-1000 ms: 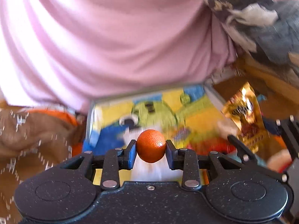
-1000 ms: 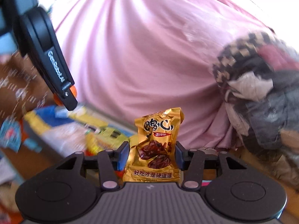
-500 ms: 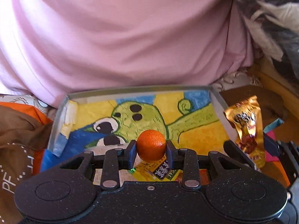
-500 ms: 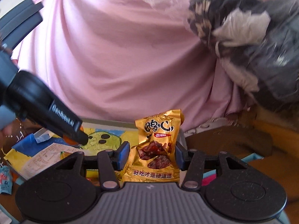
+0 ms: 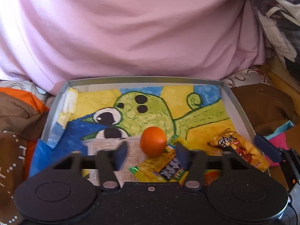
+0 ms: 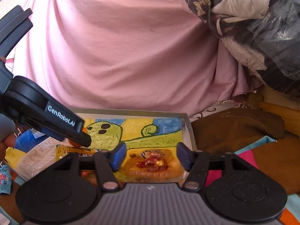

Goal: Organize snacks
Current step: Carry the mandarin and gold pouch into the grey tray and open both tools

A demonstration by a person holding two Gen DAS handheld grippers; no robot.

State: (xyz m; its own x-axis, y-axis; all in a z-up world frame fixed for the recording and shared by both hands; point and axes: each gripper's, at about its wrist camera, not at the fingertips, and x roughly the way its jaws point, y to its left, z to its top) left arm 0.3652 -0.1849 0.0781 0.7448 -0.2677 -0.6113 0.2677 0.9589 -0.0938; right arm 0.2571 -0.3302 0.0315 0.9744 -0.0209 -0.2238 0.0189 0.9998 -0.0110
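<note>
My left gripper (image 5: 151,152) stands spread, the orange (image 5: 153,141) loose between its pads over the tray (image 5: 241,110). My right gripper (image 6: 150,156) is spread too, the gold packet (image 6: 154,166) lying free on the tray's painted floor. I judge this the drop-off step; next I'd lift both clear and go after the blue packet (image 6: 4,179) outside.

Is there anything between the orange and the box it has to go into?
Nothing visible. The orange sits free between the open left hand-held gripper jaws, directly over the box, above a yellow wrapper.
</note>
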